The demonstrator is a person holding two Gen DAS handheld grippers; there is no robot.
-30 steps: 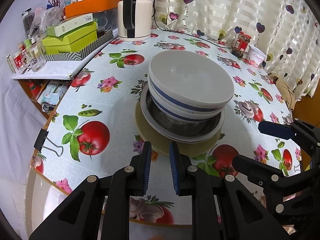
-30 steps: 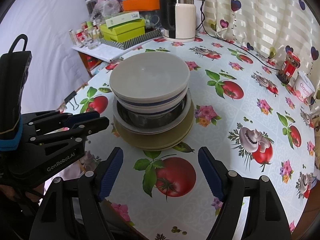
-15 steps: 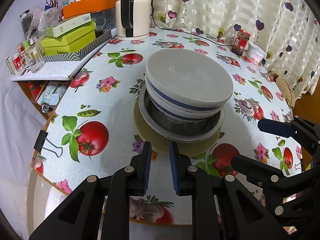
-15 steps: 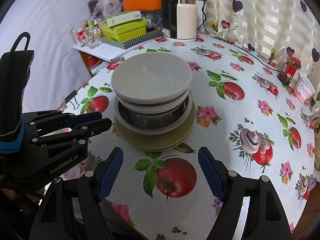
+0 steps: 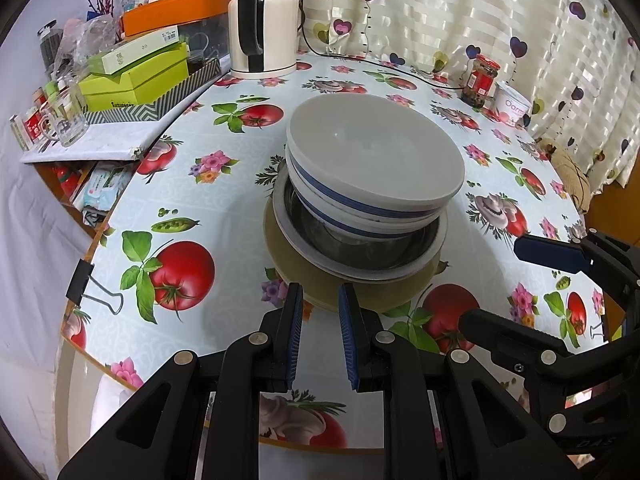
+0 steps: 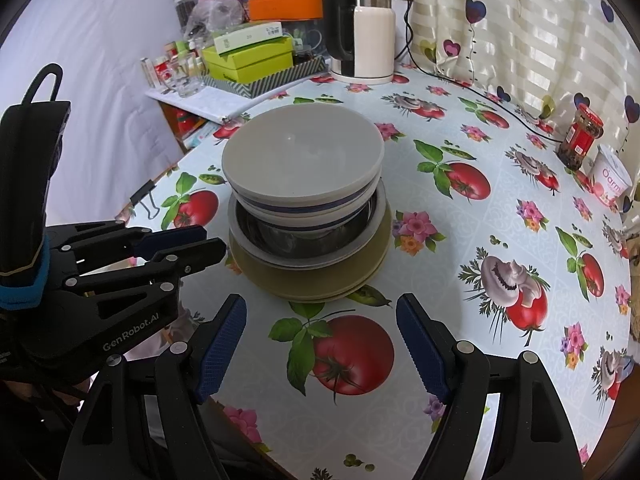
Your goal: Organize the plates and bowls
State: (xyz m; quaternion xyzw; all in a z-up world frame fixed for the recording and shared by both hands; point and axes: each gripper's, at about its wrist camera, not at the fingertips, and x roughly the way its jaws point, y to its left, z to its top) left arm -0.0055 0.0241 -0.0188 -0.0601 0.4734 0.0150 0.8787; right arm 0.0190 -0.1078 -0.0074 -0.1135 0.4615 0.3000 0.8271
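Steel bowl (image 5: 360, 236) mostly hidden beneath white bowls (image 6: 300, 160), stacked on plates (image 6: 316, 276) mid-table (image 6: 500, 220). Kettle (image 6: 360, 40), jar (image 6: 580, 138) behind. Left gripper (image 5: 318, 334) narrowly parted, empty, just before plates; right gripper (image 6: 320, 344) wide open, empty

A glossy ceramic bowl (image 5: 376, 160) is sitting in a shiny metal bowl (image 5: 360, 240); the counter (image 5: 192, 200) is wearing smooth, printed oilcloth.
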